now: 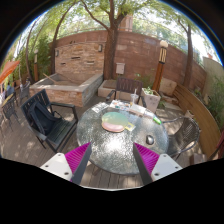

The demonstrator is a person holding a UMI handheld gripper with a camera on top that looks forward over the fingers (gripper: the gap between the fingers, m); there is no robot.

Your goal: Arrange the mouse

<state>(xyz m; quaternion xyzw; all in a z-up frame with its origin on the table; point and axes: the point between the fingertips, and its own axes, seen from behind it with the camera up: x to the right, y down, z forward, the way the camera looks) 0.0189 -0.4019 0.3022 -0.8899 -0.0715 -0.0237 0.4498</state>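
Observation:
A round glass table (105,150) stands on a wooden deck just ahead of my fingers. On its far half lies a flat pinkish-brown round thing (115,122). A small dark object (151,140), possibly the mouse, lies near the table's right rim; it is too small to tell. My gripper (112,150) is open and empty, hanging above the table's near edge. Its magenta pads (76,157) stand wide apart, with nothing between them.
A dark metal chair (45,115) stands left of the table and another chair (186,132) to its right. Beyond are a stone planter (68,90), a white planter box (150,97), a brick wall (120,55) and trees.

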